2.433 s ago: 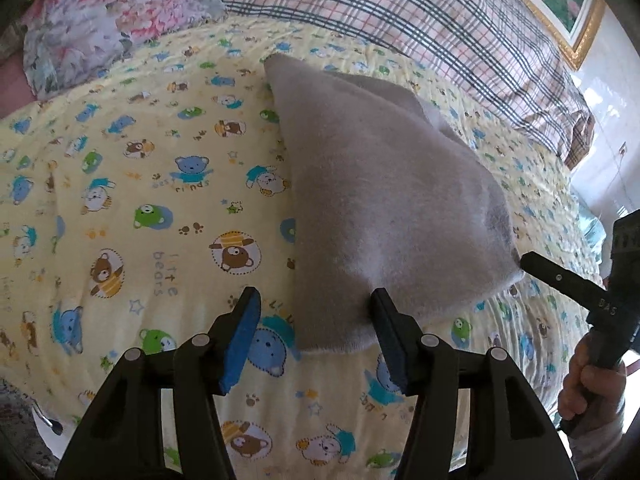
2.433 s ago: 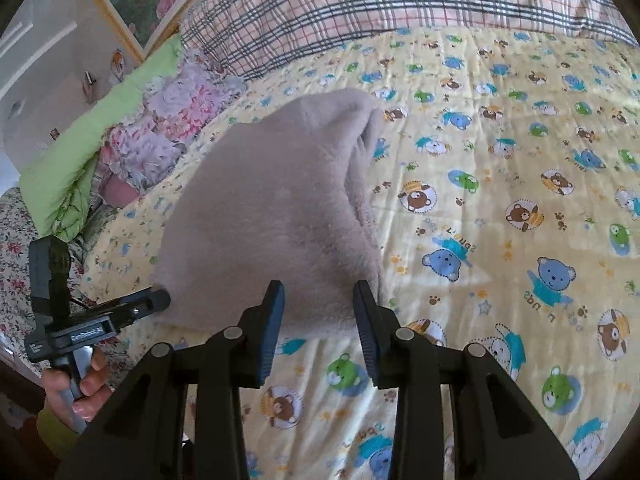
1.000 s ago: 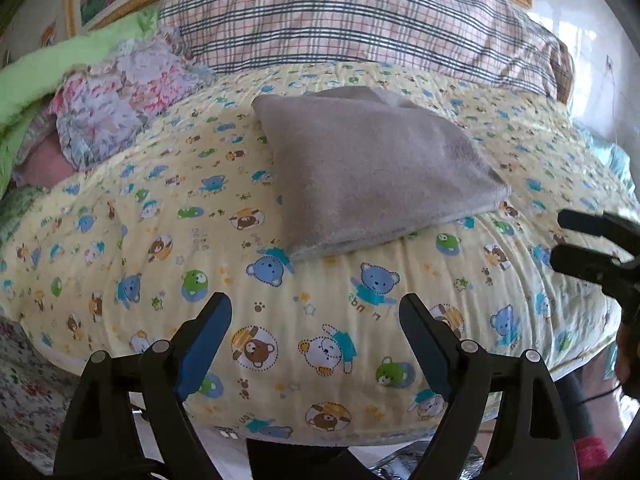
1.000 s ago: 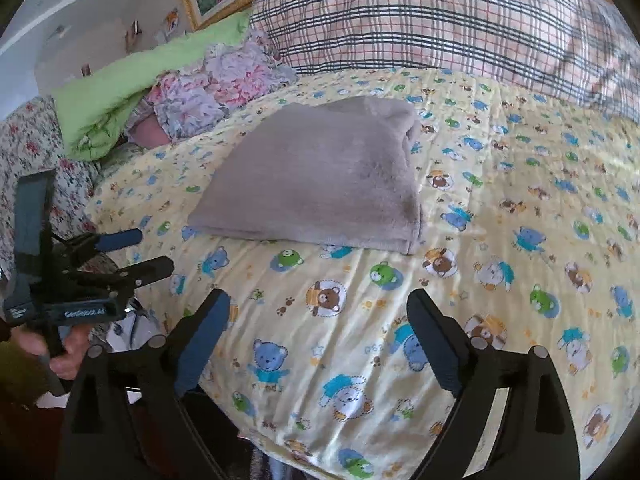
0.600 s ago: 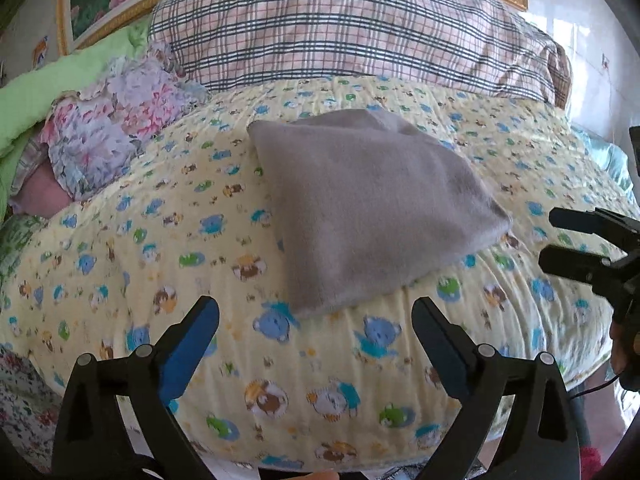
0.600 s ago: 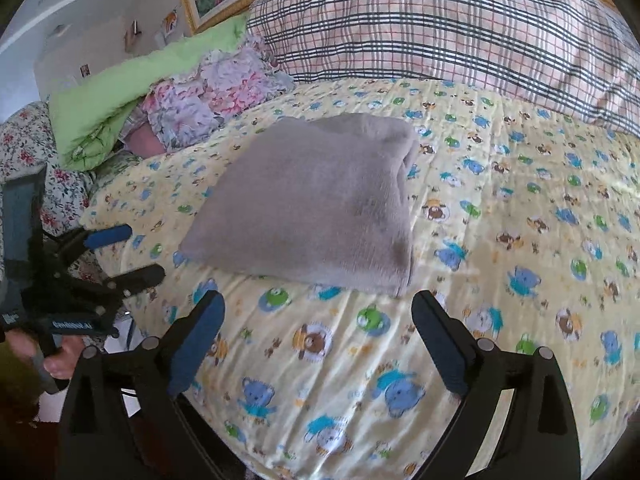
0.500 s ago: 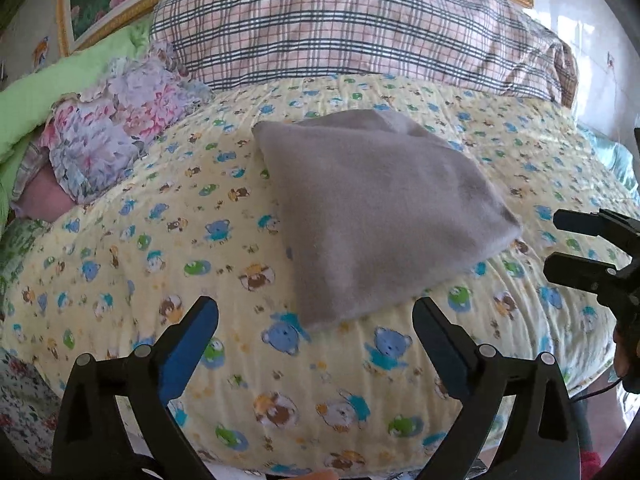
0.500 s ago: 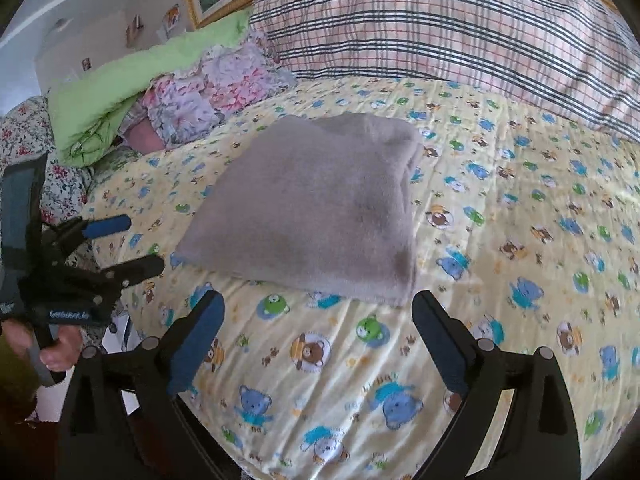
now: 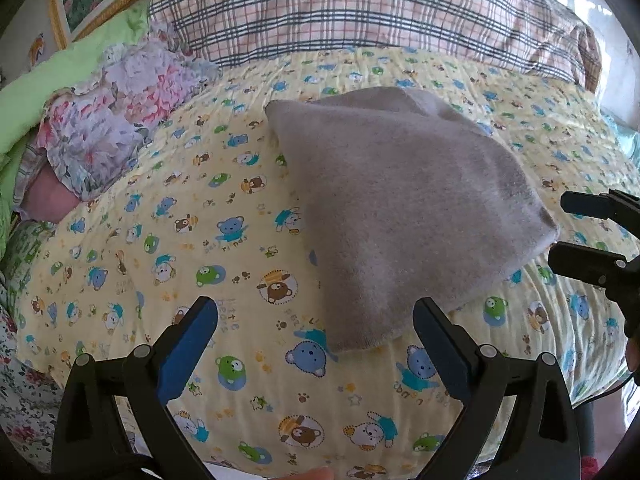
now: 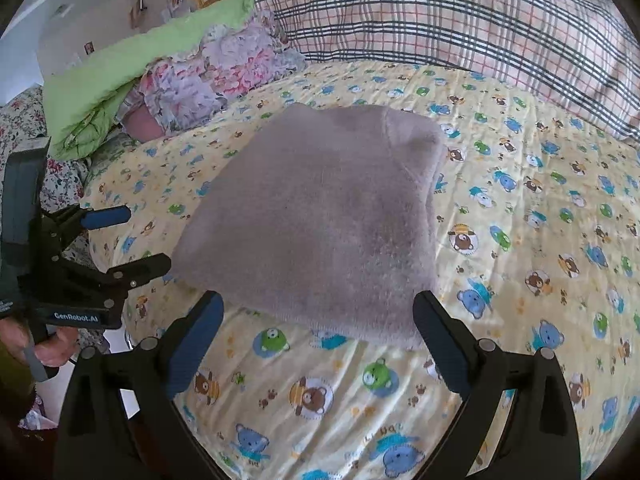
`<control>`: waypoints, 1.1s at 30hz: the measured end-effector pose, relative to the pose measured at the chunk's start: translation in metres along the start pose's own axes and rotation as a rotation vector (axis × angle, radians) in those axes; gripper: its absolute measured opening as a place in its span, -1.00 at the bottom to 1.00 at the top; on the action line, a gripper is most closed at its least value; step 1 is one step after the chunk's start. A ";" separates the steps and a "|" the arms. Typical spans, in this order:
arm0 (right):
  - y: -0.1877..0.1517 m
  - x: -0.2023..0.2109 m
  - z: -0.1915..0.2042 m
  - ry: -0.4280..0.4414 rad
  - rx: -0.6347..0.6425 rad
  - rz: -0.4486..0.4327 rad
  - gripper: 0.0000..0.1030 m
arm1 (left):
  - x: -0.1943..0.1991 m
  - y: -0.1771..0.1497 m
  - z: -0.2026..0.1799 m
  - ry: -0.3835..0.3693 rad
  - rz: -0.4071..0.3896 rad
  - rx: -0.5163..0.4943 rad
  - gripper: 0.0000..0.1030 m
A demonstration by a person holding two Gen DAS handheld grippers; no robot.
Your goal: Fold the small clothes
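Hovering left gripper (image 9: 316, 328) and right gripper (image 10: 318, 316), jaws wide, empty, grey folded garment (image 9: 400, 216) hiding its layers.

Light: bright daylight, soft shadows
Glare: white patch upper right, left wrist view
Edges: fisheye bending, black corners
Focus: slightly soft

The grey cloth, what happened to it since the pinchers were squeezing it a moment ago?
Both grippers let go of the grey cloth. The left gripper and right gripper opened wide, backed off toward the bed's edge, and now sit near it again, empty. The cloth, lifted into a peak before, now lies flat and folded on the bear-print sheet. The plaid pillow stayed put.
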State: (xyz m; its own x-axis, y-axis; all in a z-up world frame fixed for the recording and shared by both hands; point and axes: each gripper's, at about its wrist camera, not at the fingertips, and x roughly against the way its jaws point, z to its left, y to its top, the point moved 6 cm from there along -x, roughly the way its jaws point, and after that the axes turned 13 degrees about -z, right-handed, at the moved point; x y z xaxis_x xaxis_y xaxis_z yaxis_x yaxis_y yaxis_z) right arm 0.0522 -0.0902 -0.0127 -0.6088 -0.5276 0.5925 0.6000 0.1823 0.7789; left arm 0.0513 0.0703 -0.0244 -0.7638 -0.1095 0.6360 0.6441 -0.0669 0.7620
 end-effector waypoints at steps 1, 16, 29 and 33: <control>0.001 -0.002 0.000 0.004 -0.002 0.003 0.86 | -0.001 0.001 0.000 0.003 0.004 0.000 0.92; 0.010 -0.021 -0.005 0.026 0.004 0.063 0.86 | -0.009 0.011 0.000 -0.021 0.048 0.035 0.93; 0.015 -0.027 -0.008 0.046 0.000 0.094 0.86 | -0.017 0.016 -0.004 -0.043 0.082 0.047 0.93; 0.015 -0.028 -0.009 0.047 0.001 0.101 0.86 | -0.019 0.015 -0.005 -0.044 0.089 0.048 0.93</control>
State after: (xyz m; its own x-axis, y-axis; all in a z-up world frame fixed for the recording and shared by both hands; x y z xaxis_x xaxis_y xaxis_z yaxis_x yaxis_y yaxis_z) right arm 0.0827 -0.0804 -0.0193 -0.5200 -0.5448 0.6579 0.6569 0.2373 0.7157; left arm 0.0756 0.0665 -0.0252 -0.7054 -0.0688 0.7055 0.7077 -0.0113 0.7064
